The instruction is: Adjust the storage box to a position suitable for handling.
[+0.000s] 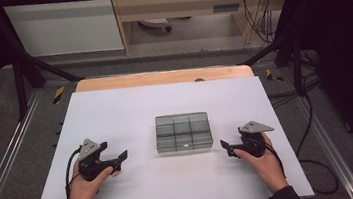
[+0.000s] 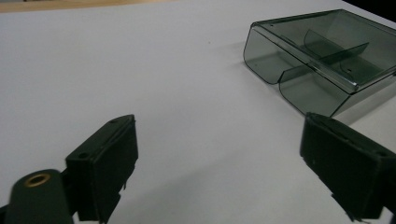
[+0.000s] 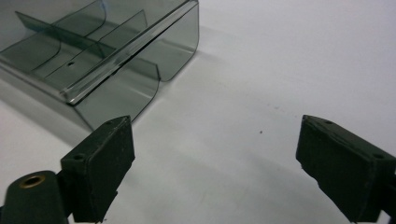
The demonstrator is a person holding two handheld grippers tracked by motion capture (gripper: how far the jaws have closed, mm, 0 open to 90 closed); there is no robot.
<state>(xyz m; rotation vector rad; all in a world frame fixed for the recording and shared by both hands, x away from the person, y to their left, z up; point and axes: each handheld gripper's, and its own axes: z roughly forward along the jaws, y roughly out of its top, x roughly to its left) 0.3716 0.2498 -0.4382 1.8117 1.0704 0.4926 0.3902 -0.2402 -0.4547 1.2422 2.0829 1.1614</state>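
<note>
Box: a smoky grey, see-through plastic organiser box (image 1: 183, 132) lies flat near the middle of the tabletop, between the two hand-held grippers and apart from both.
Box shape: low and rectangular, with rounded corners and thin inner walls that split it into a grid of small compartments; a glossy strip runs along its top edge in the gripper views (image 2: 322, 60).
Box contents: the compartments look bare as far as the tinted walls allow.
Tabletop: a smooth, matt white sheet (image 1: 116, 116) over a pale wooden board whose far edge shows as a strip (image 1: 162, 77).
Left hand-held gripper: (image 1: 121, 158) matt black, blocky jaws, a grey three-cornered plate on top; jaws spread wide with nothing between them, pointing toward the box from its left.
Right hand-held gripper: (image 1: 226, 147) same build; jaws likewise released and bare, pointing at the box from its right.
Hands: each (image 1: 86, 187) wraps a gripper body from below, resting low over the sheet.
Surround: dark metal frame bars (image 1: 20, 72) and black cables (image 1: 317, 164) beside the table.
</note>
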